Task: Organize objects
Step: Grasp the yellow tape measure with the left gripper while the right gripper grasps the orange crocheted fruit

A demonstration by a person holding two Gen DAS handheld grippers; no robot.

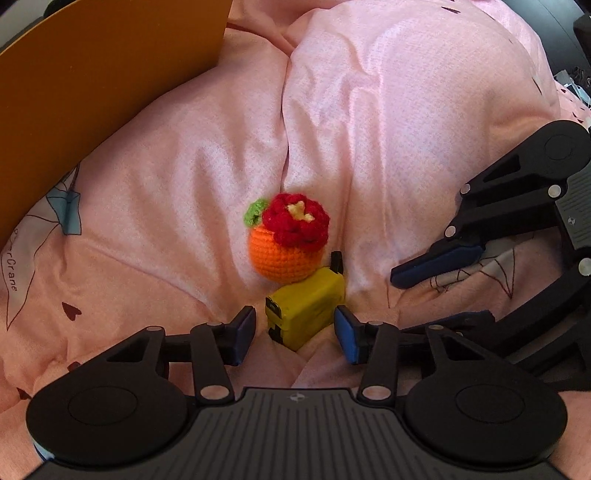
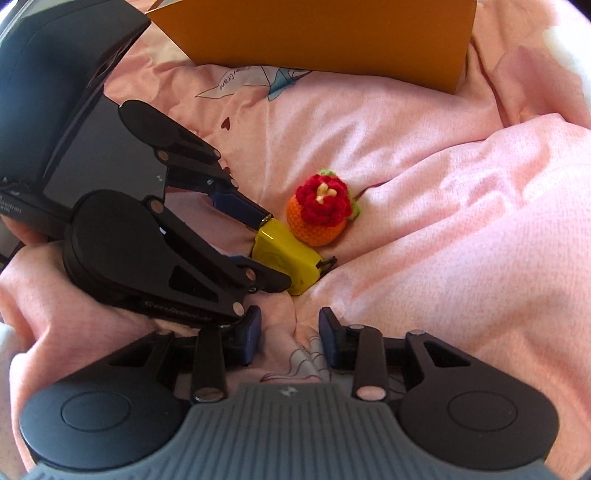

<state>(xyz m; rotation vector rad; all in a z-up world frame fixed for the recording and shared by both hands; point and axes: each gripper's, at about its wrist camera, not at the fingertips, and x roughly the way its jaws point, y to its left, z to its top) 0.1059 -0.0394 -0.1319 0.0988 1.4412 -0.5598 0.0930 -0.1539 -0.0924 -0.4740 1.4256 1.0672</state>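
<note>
A yellow tape measure (image 1: pixel 304 314) (image 2: pixel 284 258) lies on the pink quilt, touching a crocheted orange with a red flower (image 1: pixel 284 254) (image 2: pixel 317 225) behind it. My left gripper (image 1: pixel 295 332) (image 2: pixel 273 251) points down over the tape measure. Its jaws are open and straddle the tape measure, with the blue pads (image 1: pixel 245 332) close to its sides and a sliver of quilt showing on the left. My right gripper (image 2: pixel 290 334) (image 1: pixel 443 291) hovers just to the right, open, with only a fold of printed quilt between its fingers.
An orange cardboard box (image 1: pixel 92 92) (image 2: pixel 332 37) stands on the bed behind the objects. The pink quilt (image 1: pixel 406 129) (image 2: pixel 461 203) rises in thick folds to the right of the toys. A dark floor strip (image 1: pixel 554 33) shows at the top right.
</note>
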